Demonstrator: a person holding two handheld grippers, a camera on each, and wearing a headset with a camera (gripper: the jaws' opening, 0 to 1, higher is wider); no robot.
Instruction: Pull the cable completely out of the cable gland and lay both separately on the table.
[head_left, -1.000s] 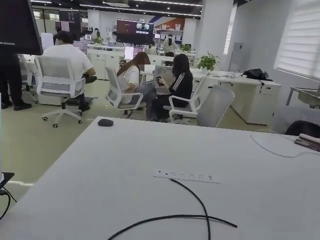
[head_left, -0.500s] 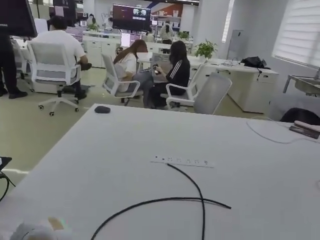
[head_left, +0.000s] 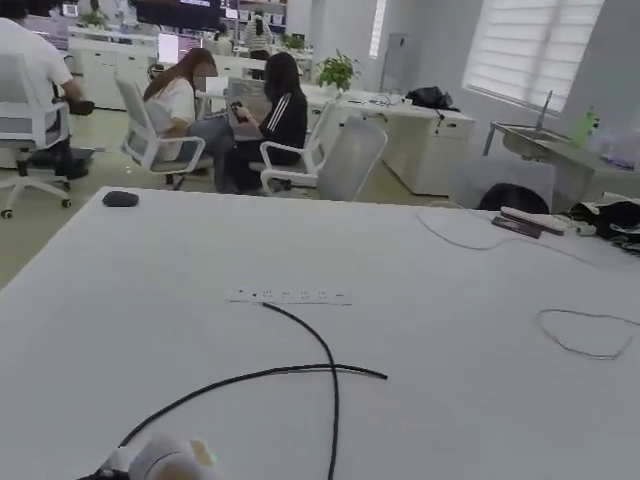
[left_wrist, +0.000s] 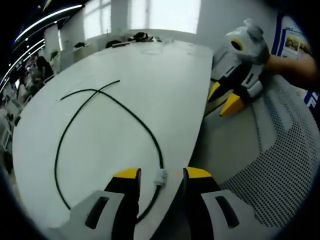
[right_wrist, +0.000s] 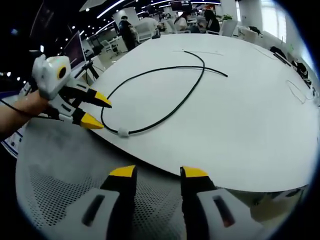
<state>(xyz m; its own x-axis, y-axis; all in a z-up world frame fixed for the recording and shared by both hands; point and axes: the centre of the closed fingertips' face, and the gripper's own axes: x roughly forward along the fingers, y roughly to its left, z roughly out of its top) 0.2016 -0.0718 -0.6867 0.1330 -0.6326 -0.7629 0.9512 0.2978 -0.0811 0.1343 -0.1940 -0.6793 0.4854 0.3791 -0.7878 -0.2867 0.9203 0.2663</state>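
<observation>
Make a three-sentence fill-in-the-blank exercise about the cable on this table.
The thin black cable on the white table forms a loop that ____ itself.
The small pale cable gland sits on the cable near the table's ____.
The left gripper and right gripper both have jaws standing ____.
Missing words: crosses, edge, open.

A: What's carrying everything?
B: One big white table (head_left: 480, 400), plain matte top.
A: And on it?
B: Black cable (head_left: 334, 369) in a loose loop that crosses itself approx mid-table. One run goes up to a white socket strip (head_left: 288, 296) lying flat on the top. Small white gland (right_wrist: 122, 132) sits on the cable, right by the near edge.
A: Anything else?
B: Thin pale wire loop (head_left: 592, 357) on the right, well apart from the cable. Dark oval obj (head_left: 120, 199) at the far-left corner (too small to ID). Flat dark item (head_left: 522, 224) at the far side.
</observation>
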